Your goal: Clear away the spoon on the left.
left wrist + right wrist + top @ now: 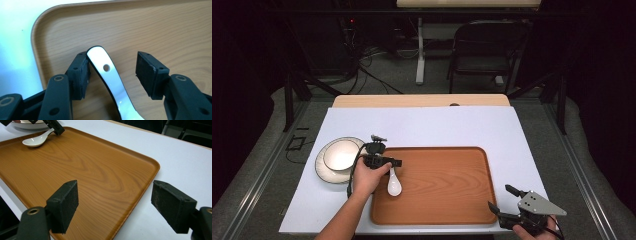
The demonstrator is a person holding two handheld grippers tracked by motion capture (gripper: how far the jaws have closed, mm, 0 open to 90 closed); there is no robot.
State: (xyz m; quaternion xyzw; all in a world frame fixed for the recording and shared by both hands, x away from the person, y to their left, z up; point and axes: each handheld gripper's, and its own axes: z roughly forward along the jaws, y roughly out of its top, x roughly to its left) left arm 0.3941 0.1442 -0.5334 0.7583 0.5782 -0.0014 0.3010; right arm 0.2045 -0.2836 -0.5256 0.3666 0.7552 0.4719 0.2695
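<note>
Left jaws: we see the left gripper [112, 71] spread wide, with a clear gap on one side of the spoon handle; one pad [83, 75] sits right against the handle's edge, the other pad stands off it. We hold nothing firmly here.
Between the left jaws: the white spoon [110, 80], its handle with a small round hole, lies on the wood between the two pads; its bowl end runs back under the gripper. In the high view we see the spoon [394, 185] just below the left gripper [384, 162], bowl toward the person.
Under the left jaws: the wooden tray [160, 30], near its rounded corner.
Beyond the left jaws: the pale blue table cover [15, 30], past the tray rim.
Beside the left hand: a white bowl on a plate [339, 157], just outside the tray's left edge.
Right jaws: we see the right gripper [115, 207] wide open, with nothing between its pads; it hovers over the tray's near right corner [152, 167]. In the high view it [504, 200] sits well apart from the spoon.
Far from the right jaws: the spoon [35, 141] at the tray's opposite side, under the left gripper.
Writing: we can read no brand, label or lettering on anything.
</note>
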